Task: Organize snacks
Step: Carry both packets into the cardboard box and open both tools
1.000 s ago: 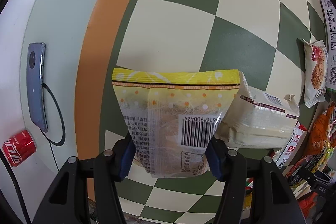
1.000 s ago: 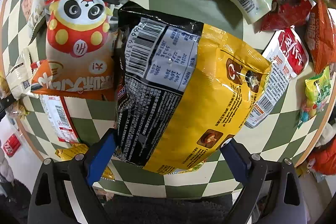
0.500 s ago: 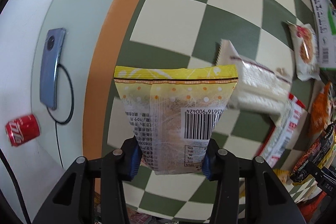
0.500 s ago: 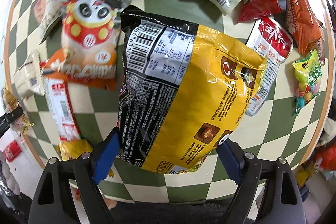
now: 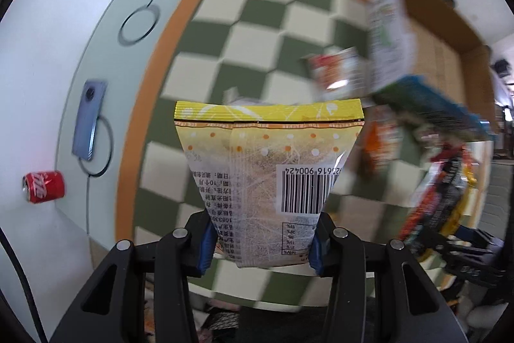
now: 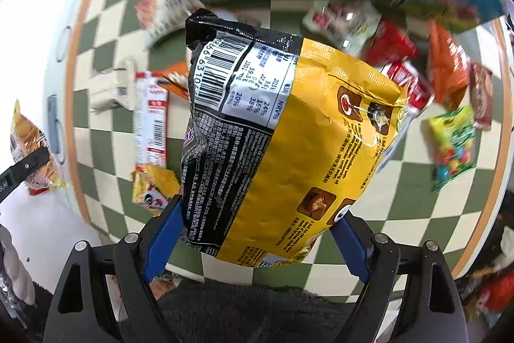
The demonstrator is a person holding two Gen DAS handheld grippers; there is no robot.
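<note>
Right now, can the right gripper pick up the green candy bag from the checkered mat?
Probably not yet. The right gripper is already shut on the yellow-and-black noodle packet, so its jaws are full. The green candy bag lies uncovered on the checkered mat, so the way looks free once the packet is put down.

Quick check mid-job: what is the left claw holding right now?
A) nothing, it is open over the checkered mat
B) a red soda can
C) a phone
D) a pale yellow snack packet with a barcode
D: the left claw has its blue pads pressed on both sides of the pale yellow snack packet, barcode facing the camera, while the red soda can and the phone lie off to the side.
</note>
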